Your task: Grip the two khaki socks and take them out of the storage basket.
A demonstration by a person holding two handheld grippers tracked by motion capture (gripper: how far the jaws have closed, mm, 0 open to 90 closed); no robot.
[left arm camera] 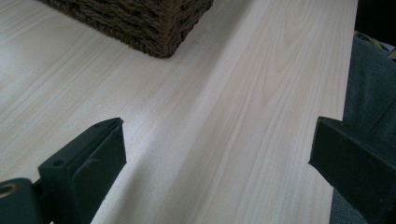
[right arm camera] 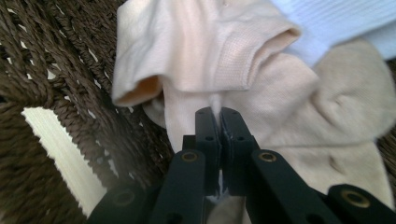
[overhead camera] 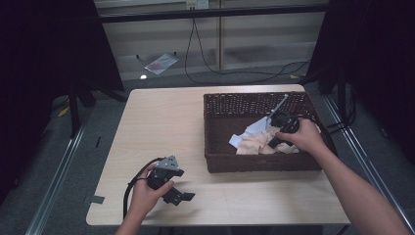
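Cream sock in the wicker basket, cuff pointing left, pinched by the right gripper's clenched jaws.

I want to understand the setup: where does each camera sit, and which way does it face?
High view: above the person's side, facing forward and down on the table; forearms, both hands.
Left gripper view: on the left gripper, low over the table, facing the basket corner; open jaws.
Right gripper view: on the right gripper, inside the basket, jaws shut on a beige sock.
All three views share the basket.
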